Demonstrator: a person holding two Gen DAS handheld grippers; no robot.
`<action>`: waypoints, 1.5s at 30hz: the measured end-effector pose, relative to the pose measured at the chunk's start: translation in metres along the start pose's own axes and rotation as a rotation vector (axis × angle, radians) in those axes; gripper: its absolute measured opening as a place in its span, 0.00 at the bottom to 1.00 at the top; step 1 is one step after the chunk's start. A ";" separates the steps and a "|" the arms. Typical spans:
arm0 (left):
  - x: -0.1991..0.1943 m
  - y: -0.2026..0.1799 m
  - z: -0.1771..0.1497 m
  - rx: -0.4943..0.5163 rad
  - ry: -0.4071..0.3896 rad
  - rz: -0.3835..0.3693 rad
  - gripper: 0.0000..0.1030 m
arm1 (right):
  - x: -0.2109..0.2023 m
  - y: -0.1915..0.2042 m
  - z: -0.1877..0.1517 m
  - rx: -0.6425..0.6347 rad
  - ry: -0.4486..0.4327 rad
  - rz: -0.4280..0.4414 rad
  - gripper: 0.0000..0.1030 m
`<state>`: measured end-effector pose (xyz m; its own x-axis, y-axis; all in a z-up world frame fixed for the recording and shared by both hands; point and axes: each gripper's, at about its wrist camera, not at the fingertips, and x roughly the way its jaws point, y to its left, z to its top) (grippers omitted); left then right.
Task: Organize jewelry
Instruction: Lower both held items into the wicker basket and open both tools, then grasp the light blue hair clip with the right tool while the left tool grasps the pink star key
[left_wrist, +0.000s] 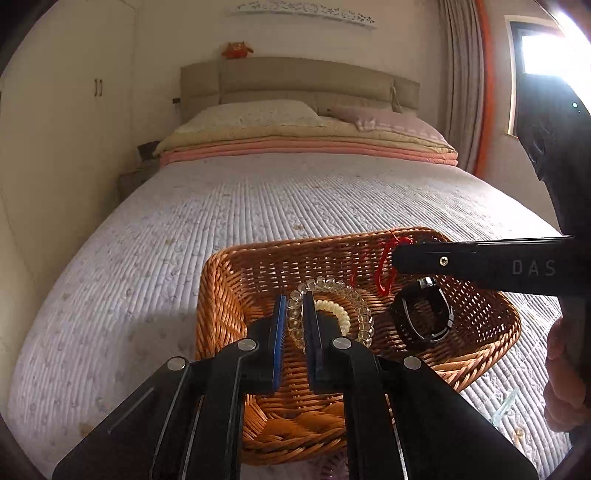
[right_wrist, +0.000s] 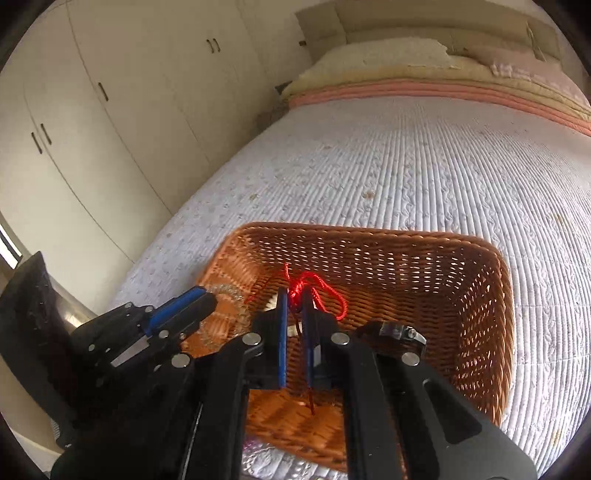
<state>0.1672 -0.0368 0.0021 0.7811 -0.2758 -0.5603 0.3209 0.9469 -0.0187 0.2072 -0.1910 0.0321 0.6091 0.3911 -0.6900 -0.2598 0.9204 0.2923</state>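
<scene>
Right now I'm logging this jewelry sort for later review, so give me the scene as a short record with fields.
setting: wicker basket on a quilted bed
left tongs: closed on the clear bead bracelet over the basket
right tongs: closed on the red cord over the basket
also in basket: black watch, cream coil bracelet
outside basket: small clear item on the bed, too unclear to identify

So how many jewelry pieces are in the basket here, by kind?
Clear bead bracelet: 1
Cream bead bracelet: 1
Red cord: 1
Black watch: 1
Total: 4, all inside the wicker basket.
</scene>
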 end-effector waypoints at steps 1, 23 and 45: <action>0.004 0.000 -0.001 -0.002 0.008 -0.005 0.07 | 0.004 0.000 0.000 -0.002 0.007 -0.017 0.06; -0.079 0.008 -0.009 -0.034 -0.074 -0.093 0.45 | -0.057 0.003 -0.036 0.022 -0.031 -0.022 0.47; -0.103 -0.004 -0.117 -0.090 0.211 -0.102 0.44 | -0.058 -0.069 -0.150 0.102 0.061 -0.081 0.47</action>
<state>0.0224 0.0071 -0.0372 0.6149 -0.3395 -0.7118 0.3363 0.9293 -0.1527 0.0777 -0.2776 -0.0481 0.5775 0.3178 -0.7520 -0.1326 0.9454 0.2977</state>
